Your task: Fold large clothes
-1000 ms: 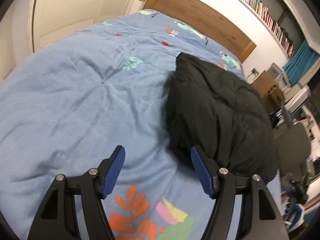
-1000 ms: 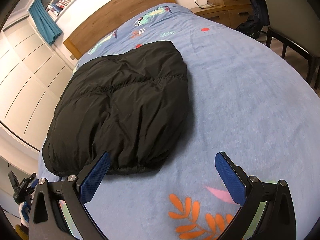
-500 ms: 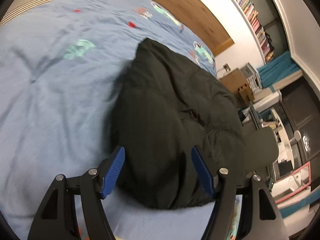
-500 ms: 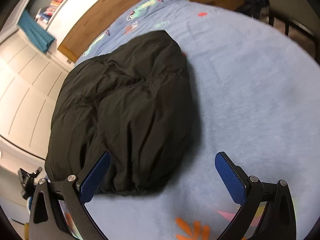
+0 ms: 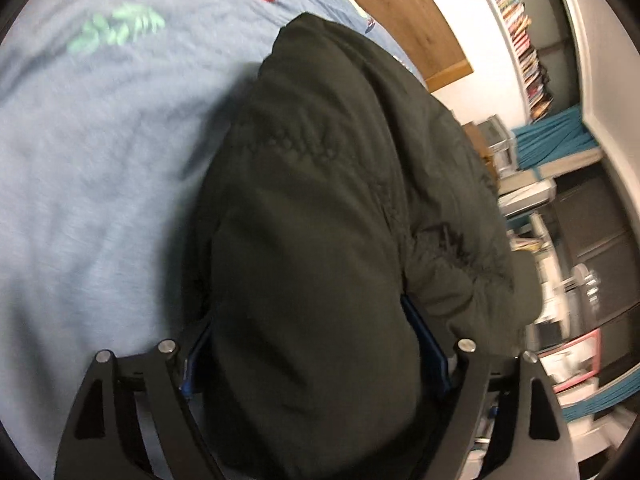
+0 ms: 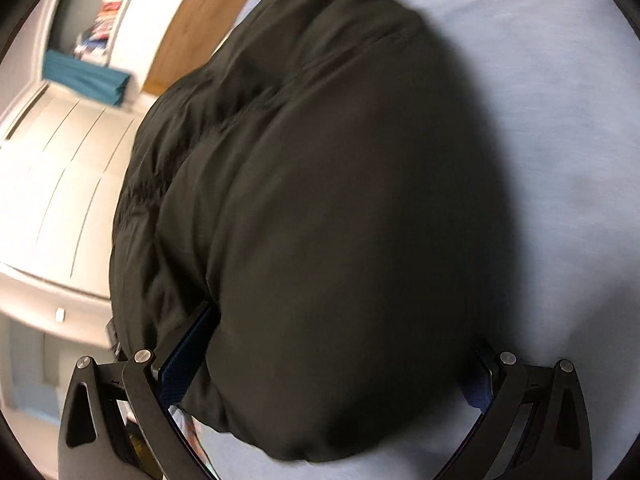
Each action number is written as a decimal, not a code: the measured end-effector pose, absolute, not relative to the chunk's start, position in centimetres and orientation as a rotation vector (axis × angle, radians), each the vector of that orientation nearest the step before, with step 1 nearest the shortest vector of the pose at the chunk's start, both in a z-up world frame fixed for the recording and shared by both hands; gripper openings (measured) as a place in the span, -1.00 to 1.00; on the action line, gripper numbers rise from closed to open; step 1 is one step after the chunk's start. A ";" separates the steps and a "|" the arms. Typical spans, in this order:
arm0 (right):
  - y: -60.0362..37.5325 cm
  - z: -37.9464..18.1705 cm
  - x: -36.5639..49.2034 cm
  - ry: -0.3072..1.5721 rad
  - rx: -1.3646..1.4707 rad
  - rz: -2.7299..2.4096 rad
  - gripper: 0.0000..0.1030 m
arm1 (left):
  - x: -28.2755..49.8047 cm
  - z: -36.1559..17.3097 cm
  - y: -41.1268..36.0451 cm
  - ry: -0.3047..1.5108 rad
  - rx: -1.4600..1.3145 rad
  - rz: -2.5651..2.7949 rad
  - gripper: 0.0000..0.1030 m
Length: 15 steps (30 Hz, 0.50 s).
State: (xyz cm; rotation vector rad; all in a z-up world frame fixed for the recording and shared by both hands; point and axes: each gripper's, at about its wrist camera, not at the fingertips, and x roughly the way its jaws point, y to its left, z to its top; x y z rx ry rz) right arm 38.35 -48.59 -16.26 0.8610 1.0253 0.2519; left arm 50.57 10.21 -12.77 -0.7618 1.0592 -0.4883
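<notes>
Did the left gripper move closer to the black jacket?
Yes. The left gripper went forward over the blue bedspread and now straddles the jacket, jaws just opened wider.

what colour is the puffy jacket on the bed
Black, perhaps very dark green; the jacket shows best in the right wrist view.

A warm brown wooden headboard point(image 5: 394, 8) stood against a white wall point(image 5: 478, 36), beside white panelled wardrobe doors point(image 6: 60, 184).

Left gripper point(image 5: 316, 350): matte black finger arms with elongated cut-out slots, two round silver screw heads per arm, blue textured pads point(image 5: 196, 354) on inner faces. Right gripper point(image 6: 326, 364): identical black slotted arms, silver screws, blue ribbed pads point(image 6: 182, 362).
</notes>
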 end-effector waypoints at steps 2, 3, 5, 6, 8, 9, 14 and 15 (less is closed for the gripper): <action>-47.6 -16.6 39.4 1.024 0.878 0.310 0.99 | 51.2 -13.4 9.8 1.063 -0.802 -0.529 0.62; -47.2 -16.7 39.7 1.023 0.872 0.320 0.99 | 51.5 -13.6 9.3 1.065 -0.815 -0.558 0.64; -46.7 -17.0 40.1 1.015 0.866 0.327 0.99 | 52.0 -14.1 8.2 1.074 -0.815 -0.594 0.72; -46.6 -17.2 40.3 1.008 0.866 0.330 0.99 | 52.3 -14.4 7.5 1.082 -0.809 -0.606 0.77; -46.3 -17.3 40.4 1.003 0.863 0.333 0.99 | 52.8 -14.7 6.6 1.092 -0.798 -0.599 0.79; -46.3 -17.3 40.5 1.008 0.861 0.333 0.99 | 53.0 -14.6 6.3 1.087 -0.796 -0.590 0.77; -45.2 -15.5 40.9 0.996 0.798 0.302 0.28 | 52.9 -12.2 4.3 1.013 -0.749 -0.614 -0.22; -45.0 -14.8 40.9 0.977 0.797 0.309 0.11 | 52.9 -11.2 3.7 0.995 -0.725 -0.628 -0.41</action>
